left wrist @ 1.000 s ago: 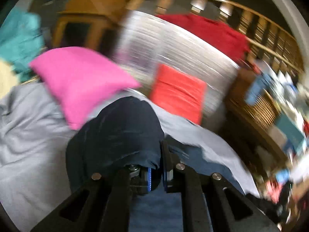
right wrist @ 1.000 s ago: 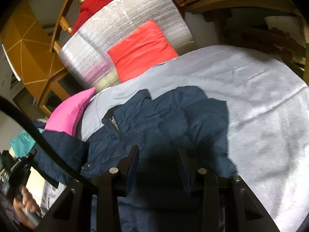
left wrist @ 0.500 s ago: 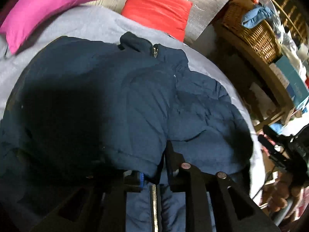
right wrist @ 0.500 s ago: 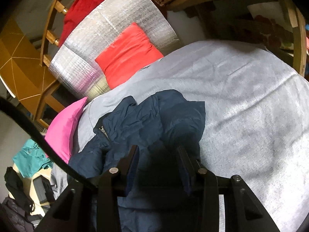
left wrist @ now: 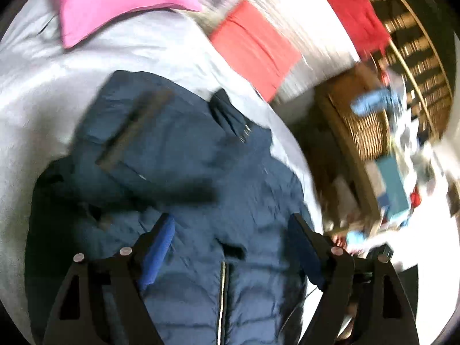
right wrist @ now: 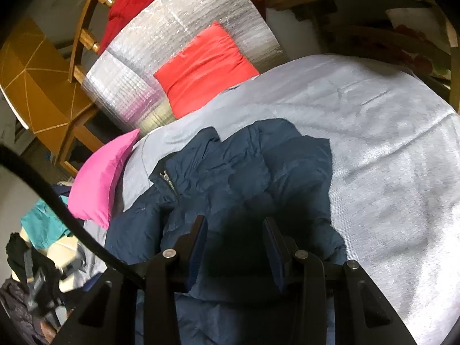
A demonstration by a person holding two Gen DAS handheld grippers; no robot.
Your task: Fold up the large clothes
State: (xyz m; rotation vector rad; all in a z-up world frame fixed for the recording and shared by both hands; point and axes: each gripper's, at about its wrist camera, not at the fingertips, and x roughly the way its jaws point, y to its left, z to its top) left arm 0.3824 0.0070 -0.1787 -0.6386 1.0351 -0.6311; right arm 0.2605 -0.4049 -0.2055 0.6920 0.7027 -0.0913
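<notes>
Jacket: a navy quilted jacket [left wrist: 201,189] is lying spread on the grey bedsheet [left wrist: 34,92], its zipper line running toward the camera in the left wrist view; its collar and zipper pull [right wrist: 169,182] are pointing toward the pillows, and a sleeve is lying folded across the chest.
Left gripper: the left gripper [left wrist: 230,230] is hanging over the jacket's lower front with its fingers spread wide — nothing is sitting between the blue pads [left wrist: 158,247].
Right gripper: the right gripper [right wrist: 234,230] is hovering over the jacket's shadowed right part; its fingers are standing partly apart and gripping nothing, with dark fabric showing in the gap.
Pink pillow: a pink pillow [right wrist: 100,178] is lying on the sheet beyond the jacket's collar, to the left of it in the right wrist view, near but apart from the jacket.
Red pillow: a red pillow [right wrist: 204,69] is leaning against a silver quilted panel [right wrist: 172,43] beyond the jacket, well apart from it.
Beyond the jacket's right side: a wicker basket [left wrist: 371,126] is showing in the left wrist view — blurred, off the bed.
Sheet: bare grey sheet is stretching to the right of the jacket in the right wrist view.
</notes>
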